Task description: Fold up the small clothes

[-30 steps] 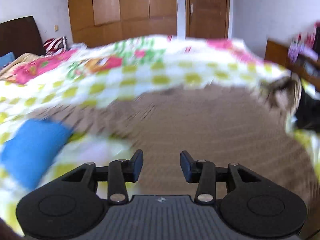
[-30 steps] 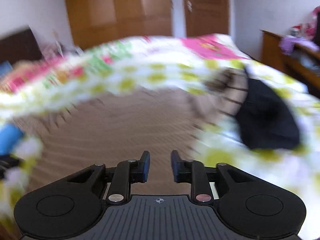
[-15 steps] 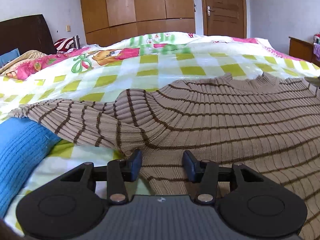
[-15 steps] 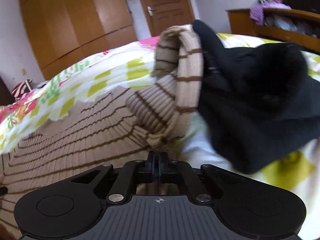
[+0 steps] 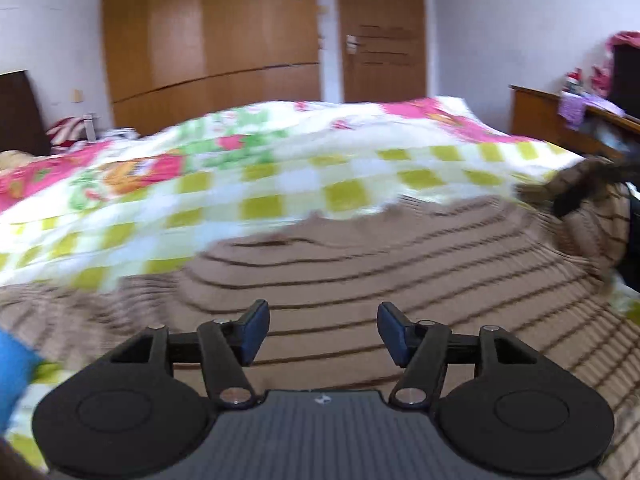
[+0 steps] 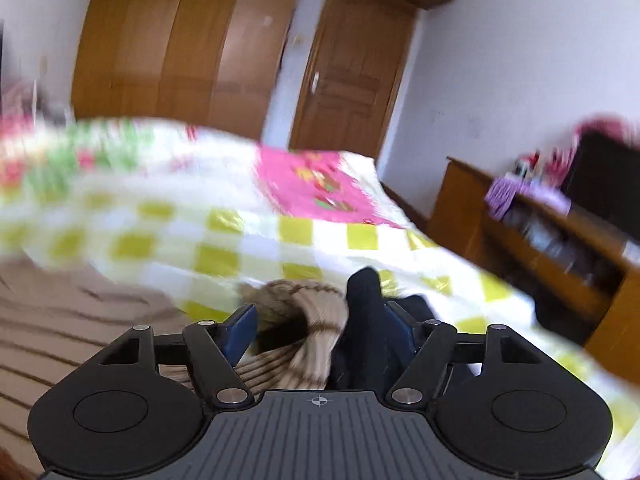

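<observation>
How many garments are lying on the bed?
3: striped brown sweater spread at centre, a blue one at its left, a black one at its right. Others may be hidden.

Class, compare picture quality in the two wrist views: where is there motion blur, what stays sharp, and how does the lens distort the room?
Left wrist view: the checked bedspread and striped brown sweater smear, while the left gripper stays crisp; the wardrobe bows. Right wrist view: heavier blur throughout, tilted door, sharp right gripper, dark fisheye corners.

Left gripper (image 5: 322, 332) and right gripper (image 6: 320, 334): black plastic bodies, blue pads, round side discs, silver screws, ribbed grey plate stamped with a crosshair mark.
</observation>
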{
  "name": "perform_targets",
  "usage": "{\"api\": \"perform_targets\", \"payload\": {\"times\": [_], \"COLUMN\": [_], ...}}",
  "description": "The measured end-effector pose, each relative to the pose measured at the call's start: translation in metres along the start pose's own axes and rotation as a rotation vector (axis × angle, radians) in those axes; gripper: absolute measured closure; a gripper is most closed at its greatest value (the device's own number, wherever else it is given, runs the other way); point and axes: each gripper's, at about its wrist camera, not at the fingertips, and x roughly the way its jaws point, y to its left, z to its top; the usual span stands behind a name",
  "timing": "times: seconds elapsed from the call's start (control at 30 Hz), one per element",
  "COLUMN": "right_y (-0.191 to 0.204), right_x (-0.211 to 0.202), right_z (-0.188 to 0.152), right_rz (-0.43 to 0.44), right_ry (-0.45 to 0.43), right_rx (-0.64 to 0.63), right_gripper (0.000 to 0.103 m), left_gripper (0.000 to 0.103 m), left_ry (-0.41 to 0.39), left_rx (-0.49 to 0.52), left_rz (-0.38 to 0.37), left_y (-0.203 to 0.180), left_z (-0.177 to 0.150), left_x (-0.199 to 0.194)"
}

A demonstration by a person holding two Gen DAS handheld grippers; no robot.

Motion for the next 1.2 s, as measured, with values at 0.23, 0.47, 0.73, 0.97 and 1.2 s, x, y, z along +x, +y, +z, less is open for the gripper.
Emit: {"api": "perform_targets", "payload": {"times": [0.23, 0.47, 0.73, 0.97, 1.2], "right_y": [-0.008, -0.045, 0.113, 0.136, 0.149], "right_x": [0.029, -0.033, -0.095, -0.08, -0.103], "right_z": [0.016, 0.057, 0.026, -0.032, -0.05], "right_rz": [-0.008, 0.163, 0.604, 0.56, 0.564], "right_ry": [0.072, -0.069, -0.118, 0.094, 0.03], "right_rx": [0.004, 0.437, 0.048, -0.081, -0.31], "right_gripper": [0.093, 0.097, 0.096, 0.094, 0.071], "left_gripper": [0.029, 0.029, 0.028, 0.027, 0.023], "left_ry": [0.038, 0.077, 0.09, 0.096, 0.05], "left_rx": [0.052, -0.053, -0.217, -0.228, -0.165], "left_rz": [-0.126, -0.14, -0.053, -0.051, 0.029], "left_y": [-0.033, -0.009, 0.049, 0.057, 0.059], "left_z": [-0.008, -0.018, -0.029, -0.037, -0.03], "left_x": [0.012, 0.019, 0.008, 0.006, 0.002]}}
